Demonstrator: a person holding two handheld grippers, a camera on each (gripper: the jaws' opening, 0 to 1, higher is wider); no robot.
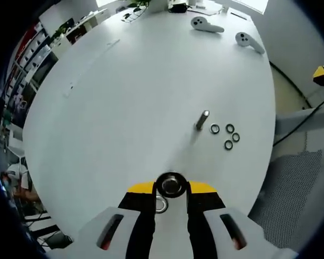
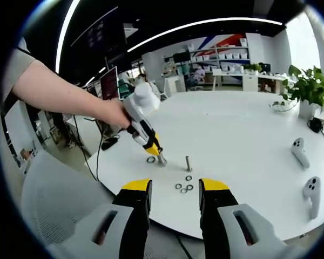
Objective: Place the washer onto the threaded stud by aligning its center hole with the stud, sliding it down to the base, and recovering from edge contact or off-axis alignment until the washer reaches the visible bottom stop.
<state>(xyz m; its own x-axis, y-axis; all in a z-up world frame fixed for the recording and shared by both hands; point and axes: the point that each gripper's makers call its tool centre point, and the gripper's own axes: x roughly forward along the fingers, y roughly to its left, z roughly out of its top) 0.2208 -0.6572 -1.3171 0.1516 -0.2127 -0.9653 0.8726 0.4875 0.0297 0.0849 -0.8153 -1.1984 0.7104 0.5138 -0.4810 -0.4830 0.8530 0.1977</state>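
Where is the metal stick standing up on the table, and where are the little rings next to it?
threaded stud (image 1: pixel 202 120), left gripper view, middle of its shaft.
loose washers (image 1: pixel 225 135), left gripper view, middle of the small cluster on the table.
threaded stud (image 2: pixel 188 163), right gripper view, on its shaft.

The threaded stud stands upright on the white table. Just left of it, the left tool pinches a washer; four loose washers lie beside the stud's base.
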